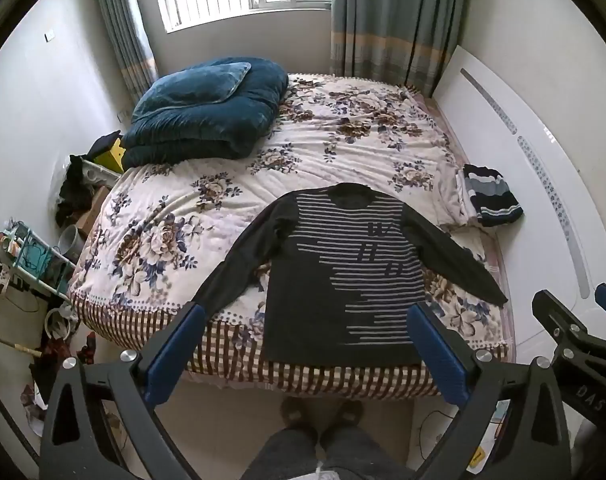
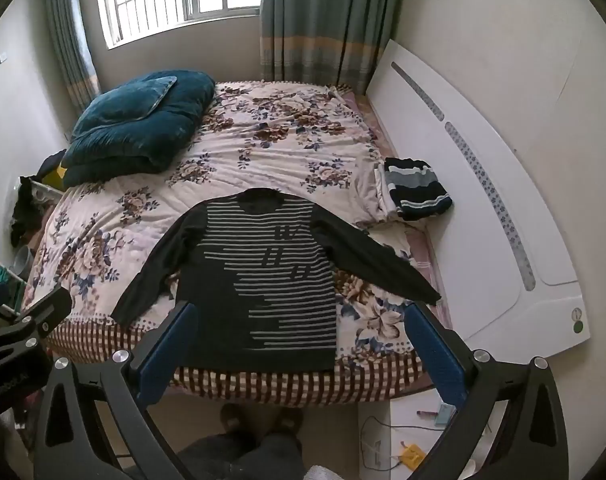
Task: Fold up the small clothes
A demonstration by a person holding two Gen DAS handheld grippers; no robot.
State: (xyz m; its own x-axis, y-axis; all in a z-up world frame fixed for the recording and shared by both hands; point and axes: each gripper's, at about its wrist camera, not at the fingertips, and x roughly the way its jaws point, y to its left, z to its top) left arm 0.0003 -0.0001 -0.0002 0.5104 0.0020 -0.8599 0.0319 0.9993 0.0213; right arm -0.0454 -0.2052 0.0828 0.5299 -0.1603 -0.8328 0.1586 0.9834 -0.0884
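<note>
Two grippers, left (image 1: 305, 344) and right (image 2: 299, 342), jaws released; one spread striped sweater (image 1: 343, 276); one folded garment (image 1: 490, 195).

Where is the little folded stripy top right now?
The folded striped top lies on the bed's right side, against the white headboard, just beyond the right sleeve of the spread-out dark striped sweater. Both views show it.

Sweater (image 1: 343, 272) on bed (image 1: 343, 132), quilt (image 1: 207, 112) behind-left.

Sweater (image 1: 343, 276) lettering unreadable — hem hangs over bed (image 1: 191, 200) edge.
</note>
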